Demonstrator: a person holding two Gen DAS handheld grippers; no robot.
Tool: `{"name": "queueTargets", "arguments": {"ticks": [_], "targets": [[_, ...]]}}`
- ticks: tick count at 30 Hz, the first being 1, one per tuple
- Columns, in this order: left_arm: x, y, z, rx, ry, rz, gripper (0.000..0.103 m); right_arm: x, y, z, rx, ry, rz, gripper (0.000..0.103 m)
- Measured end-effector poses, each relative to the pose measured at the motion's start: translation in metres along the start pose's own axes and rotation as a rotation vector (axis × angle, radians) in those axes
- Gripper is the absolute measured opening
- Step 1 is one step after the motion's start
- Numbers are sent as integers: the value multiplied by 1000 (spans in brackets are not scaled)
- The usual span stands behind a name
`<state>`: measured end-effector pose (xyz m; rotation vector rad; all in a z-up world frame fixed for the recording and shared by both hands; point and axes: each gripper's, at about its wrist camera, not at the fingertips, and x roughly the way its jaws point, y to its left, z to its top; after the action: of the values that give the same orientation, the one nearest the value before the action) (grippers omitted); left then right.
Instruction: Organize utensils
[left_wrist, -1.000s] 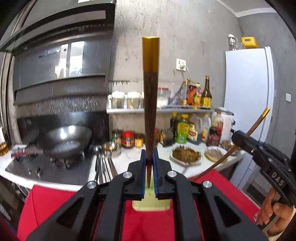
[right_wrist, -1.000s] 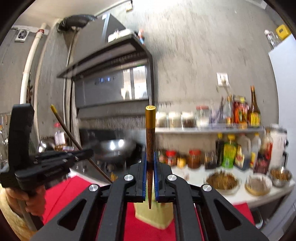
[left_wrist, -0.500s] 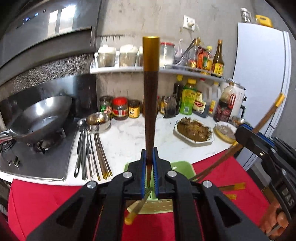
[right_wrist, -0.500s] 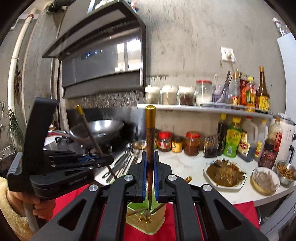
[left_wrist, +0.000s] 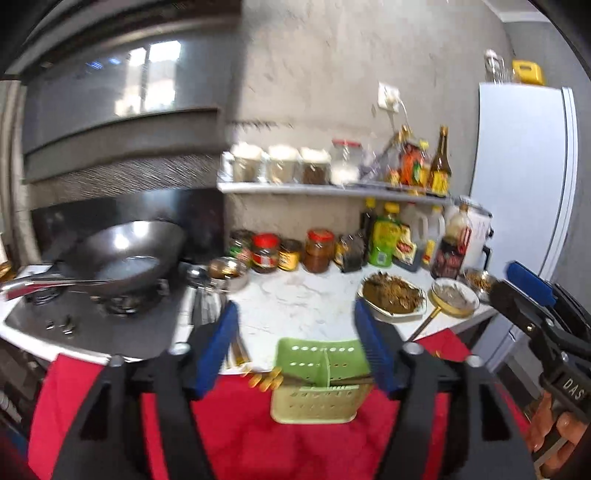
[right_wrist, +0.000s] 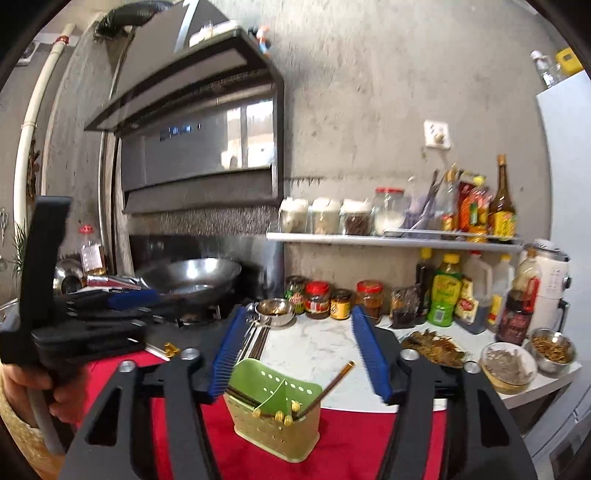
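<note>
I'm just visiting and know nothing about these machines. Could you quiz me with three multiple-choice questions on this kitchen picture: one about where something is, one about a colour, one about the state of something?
1. Where does the green holder stand?
A. on the red cloth
B. inside the wok
C. on the wall shelf

2. What colour are the pads on the gripper fingers?
A. yellow
B. blue
C. white

3. How are the two grippers right now?
A. both clamped on a chopstick
B. one open, one shut
C. both open and holding nothing

Answers: 1 A, the holder sits on the red cloth in front of the white counter. 2 B, the ribbed pads are blue. 3 C, the left gripper and right gripper both show wide gaps, and the chopsticks lie in the holder.
</note>
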<state>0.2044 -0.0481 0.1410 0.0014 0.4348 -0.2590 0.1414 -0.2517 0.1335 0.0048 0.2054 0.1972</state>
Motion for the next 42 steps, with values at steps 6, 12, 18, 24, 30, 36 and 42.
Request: {"name": "queueTargets", "arguments": {"ticks": [6, 12, 18, 24, 30, 36, 42], "targets": [[-69, 4, -55, 8, 40, 138, 97, -53, 7, -34, 12, 69, 3, 96], [-106, -5, -120, 20, 117, 161, 97, -84, 24, -84, 5, 216, -19, 97], [-137, -18, -170, 22, 172, 229, 97, -121, 44, -115, -33, 269, -71, 97], [-162, -26, -197, 16, 256, 231, 97, -155, 56, -130, -40, 331, -121, 97], [-186, -32, -199, 24, 228, 210, 97, -178, 56, -129, -27, 321, -159, 97], [-186, -30, -197, 16, 220, 225, 97, -177, 51, -136, -18, 338, -180, 97], [-180, -30, -197, 11, 233, 221, 97, -172, 48, -139, -10, 352, -186, 97]]}}
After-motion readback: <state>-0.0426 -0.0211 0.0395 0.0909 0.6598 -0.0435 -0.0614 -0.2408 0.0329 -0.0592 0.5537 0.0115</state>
